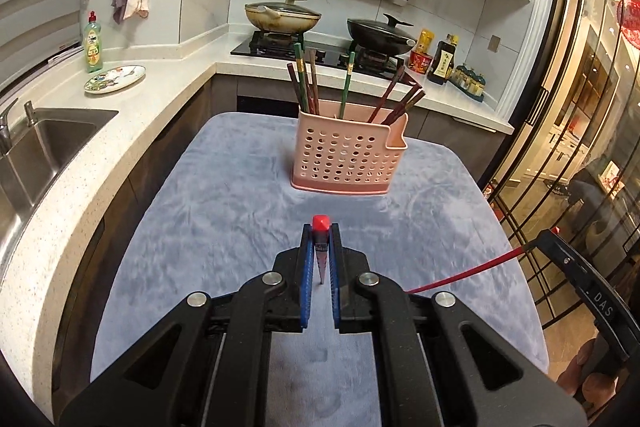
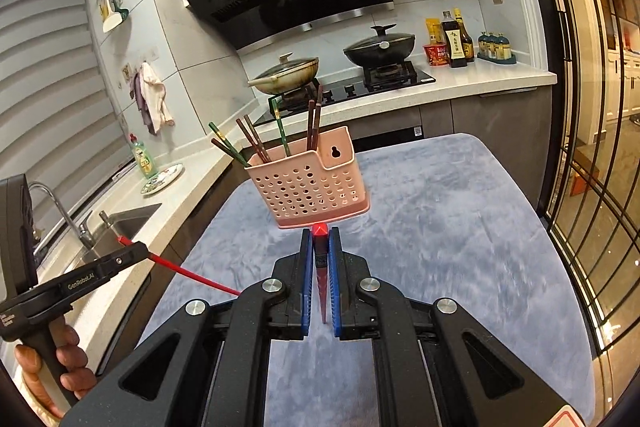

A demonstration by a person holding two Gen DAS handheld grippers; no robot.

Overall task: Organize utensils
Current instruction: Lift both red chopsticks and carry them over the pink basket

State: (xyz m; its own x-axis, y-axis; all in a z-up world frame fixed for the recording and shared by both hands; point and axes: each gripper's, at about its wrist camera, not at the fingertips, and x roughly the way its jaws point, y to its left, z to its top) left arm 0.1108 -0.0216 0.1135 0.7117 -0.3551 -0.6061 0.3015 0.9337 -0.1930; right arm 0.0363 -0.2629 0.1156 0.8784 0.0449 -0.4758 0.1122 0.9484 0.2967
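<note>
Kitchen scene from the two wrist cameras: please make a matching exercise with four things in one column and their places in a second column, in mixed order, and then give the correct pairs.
Things:
1. pink utensil basket
2. green dish soap bottle
3. black wok
4. red chopstick

Places:
A. on the stove
B. clamped in the left tool
C. on the blue-grey cloth
D. on the counter, beside the patterned plate

Pairs: 1-C, 2-D, 3-A, 4-B
</note>
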